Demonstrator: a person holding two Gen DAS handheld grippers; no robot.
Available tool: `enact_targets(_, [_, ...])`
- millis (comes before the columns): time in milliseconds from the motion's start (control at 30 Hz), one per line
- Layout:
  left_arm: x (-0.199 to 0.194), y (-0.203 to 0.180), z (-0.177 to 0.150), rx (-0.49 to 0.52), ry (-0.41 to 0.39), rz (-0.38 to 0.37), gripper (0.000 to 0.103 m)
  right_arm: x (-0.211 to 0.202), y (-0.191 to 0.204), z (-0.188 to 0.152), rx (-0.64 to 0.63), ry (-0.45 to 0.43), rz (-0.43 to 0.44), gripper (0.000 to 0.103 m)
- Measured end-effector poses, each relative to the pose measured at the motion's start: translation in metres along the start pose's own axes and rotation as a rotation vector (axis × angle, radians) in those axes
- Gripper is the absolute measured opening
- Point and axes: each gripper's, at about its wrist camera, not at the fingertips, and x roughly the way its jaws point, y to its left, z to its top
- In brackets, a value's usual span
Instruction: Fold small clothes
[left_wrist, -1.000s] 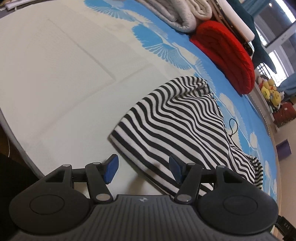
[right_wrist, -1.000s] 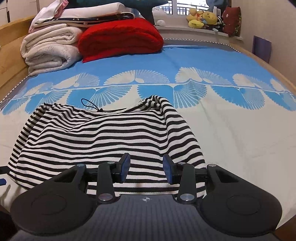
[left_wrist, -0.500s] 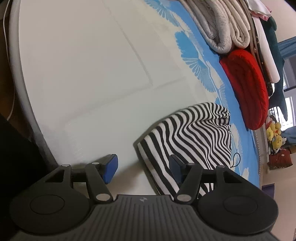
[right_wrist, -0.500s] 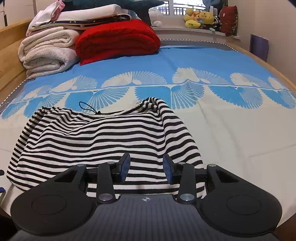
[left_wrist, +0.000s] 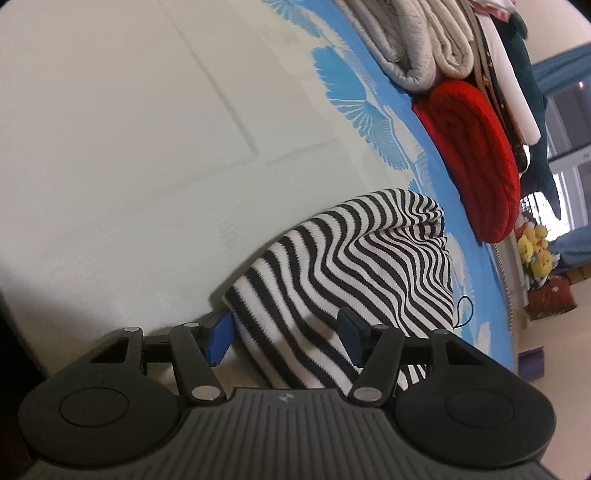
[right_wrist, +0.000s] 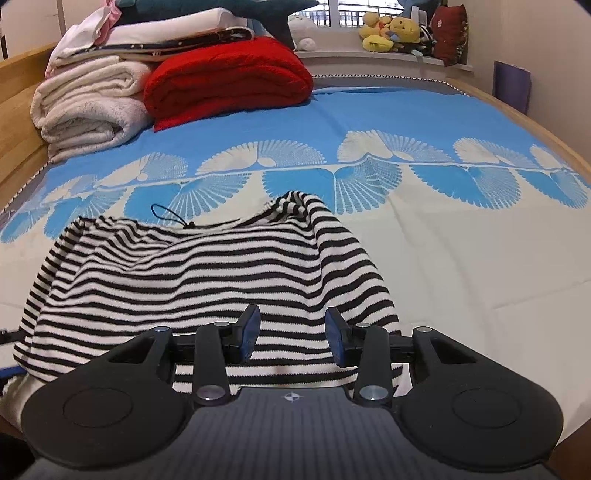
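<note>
striped top lies rumpled on near bed; left gripper spread astride its near-left corner, right gripper spread above near hem, neither pinching; risk: jaws catch one layer only, skewing fold.

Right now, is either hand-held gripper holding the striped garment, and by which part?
Neither. The left hand-held gripper stands open around the near corner of the striped garment, pads not pressing. The right hand-held gripper is open above its near hem.
</note>
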Motion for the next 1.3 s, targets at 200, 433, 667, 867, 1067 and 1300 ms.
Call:
enact_targets(200, [0.011,-0.007,0.006,0.045,0.025,0.055,0.014,0.005,0.008,-0.003,-0.025,0.014,-0.018,0.04])
enact_targets(433, [-0.018,-0.037,0.014,0.154,-0.036,0.06,0.006,0.01,0.015,0.001,-0.036,0.014,-0.028,0.04])
enact_targets(667, [-0.044,-0.025,0.014,0.183,-0.081,0.178,0.004,0.013,0.016,0.006,0.001,0.008,-0.027,0.04])
enact_targets(867, [-0.058,-0.051,0.007,0.251,-0.129,0.174,0.004,0.006,0.01,0.007,0.028,-0.009,-0.016,0.04])
enact_targets(1067, [-0.082,-0.139,-0.019,0.438,-0.214,0.038,0.004,-0.019,-0.017,0.03,0.068,-0.086,0.01,0.04])
enact_targets(1300, [-0.079,-0.265,-0.13,0.749,-0.128,-0.256,0.003,-0.037,-0.078,0.079,0.001,-0.249,-0.038,0.04])
